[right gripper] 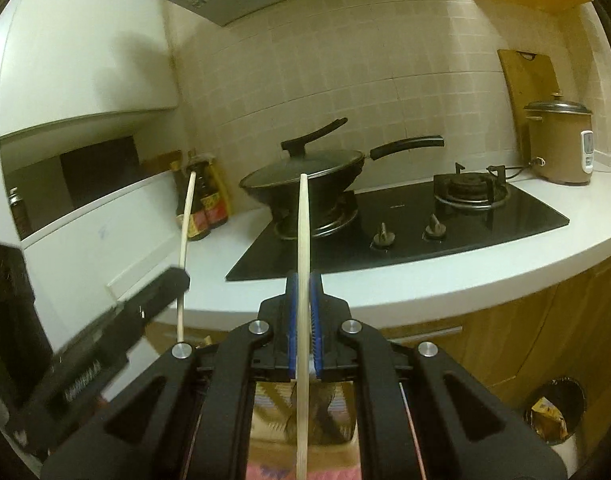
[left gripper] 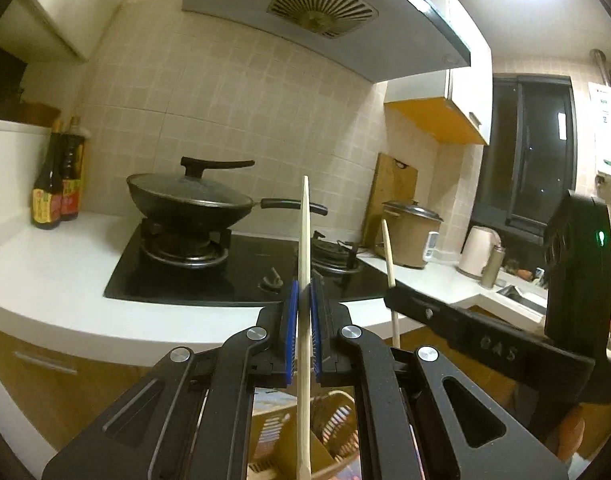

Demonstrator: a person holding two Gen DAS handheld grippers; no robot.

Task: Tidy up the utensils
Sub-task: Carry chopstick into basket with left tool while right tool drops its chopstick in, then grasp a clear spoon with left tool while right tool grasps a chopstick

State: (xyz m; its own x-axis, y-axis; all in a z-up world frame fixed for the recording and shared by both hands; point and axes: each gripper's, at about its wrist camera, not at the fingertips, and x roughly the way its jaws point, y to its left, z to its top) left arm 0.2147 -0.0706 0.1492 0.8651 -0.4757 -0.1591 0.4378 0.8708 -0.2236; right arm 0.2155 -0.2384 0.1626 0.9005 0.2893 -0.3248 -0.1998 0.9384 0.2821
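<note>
Both grippers were up in the air in front of the stove, each one clenched on a single pale wooden chopstick. The left gripper (left gripper: 304,292) had its blue pads (left gripper: 292,320) squeezed tight on the left chopstick (left gripper: 304,264), which stood almost upright, its thin tip poking up in front of the wok handle and its other end dropping down below the jaws. Same deal on the other side: the right gripper (right gripper: 304,284) was clamped on the right chopstick (right gripper: 303,240), also close to vertical, tip up in front of the wok (right gripper: 305,176). Each camera caught the other tool too, so in the left wrist view the right gripper showed up off to the right with its chopstick sticking up through it, and in the right wrist view the left one was at the left edge, a bit blurry. Below the jaws in both views there was a slotted tan utensil basket (left gripper: 337,428), with the chopsticks' lower ends passing in front of it; couldn't tell if they touched it. Behind all that sat the black gas hob (left gripper: 209,276) on the white counter (left gripper: 45,272), two dark sauce bottles (left gripper: 57,184) at the left, and a rice cooker (right gripper: 559,144) by a cutting board (right gripper: 527,76) leaning on the tiled wall.
</note>
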